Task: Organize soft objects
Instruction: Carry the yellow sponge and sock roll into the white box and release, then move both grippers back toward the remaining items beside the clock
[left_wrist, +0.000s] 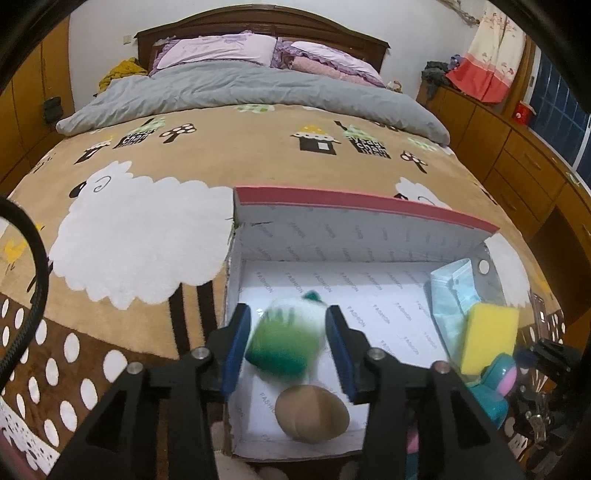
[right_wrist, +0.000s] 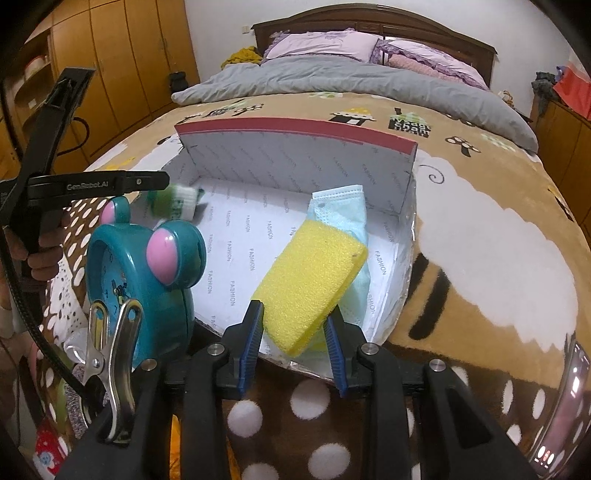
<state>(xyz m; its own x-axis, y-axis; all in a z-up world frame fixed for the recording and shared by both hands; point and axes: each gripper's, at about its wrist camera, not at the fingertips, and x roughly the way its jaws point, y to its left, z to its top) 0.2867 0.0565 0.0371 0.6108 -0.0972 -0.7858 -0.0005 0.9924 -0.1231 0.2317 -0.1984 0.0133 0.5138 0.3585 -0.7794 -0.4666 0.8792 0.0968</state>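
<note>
- A white box (left_wrist: 258, 373) with a raised red-edged lid (right_wrist: 295, 127) is seen on the sheep-print blanket (left_wrist: 140, 251) of a bed.
- A green-and-white plush (left_wrist: 288, 339) is seen between the blue pads of the left gripper (left_wrist: 288, 350), above the box floor; it is blurred, and contact with the pads cannot be made out, so whether the jaws are shut on it cannot be told.
- A brown ball (left_wrist: 312, 413) is seen lying inside the box, just below the plush and near the front wall.
- A yellow sponge (right_wrist: 310, 280) is held in the right gripper (right_wrist: 293, 343), the jaws being closed on its near end; it is tilted over the right part of the box.
- A pale blue mask (right_wrist: 343, 210) is lying under and behind the sponge, against the box's right wall.
- A teal clock (right_wrist: 147, 273) with pink knobs is stood just left of the box's near corner, close to the right gripper's left finger.
- A metal clip (right_wrist: 110, 354) is seen in front of the clock; what it rests on is hidden.
- A phone (right_wrist: 565, 406) is cut off at the right edge of the right wrist view.
- A grey duvet (left_wrist: 236, 88) and lilac pillows (left_wrist: 218, 48) are seen at the head of the bed, well apart from the box.
</note>
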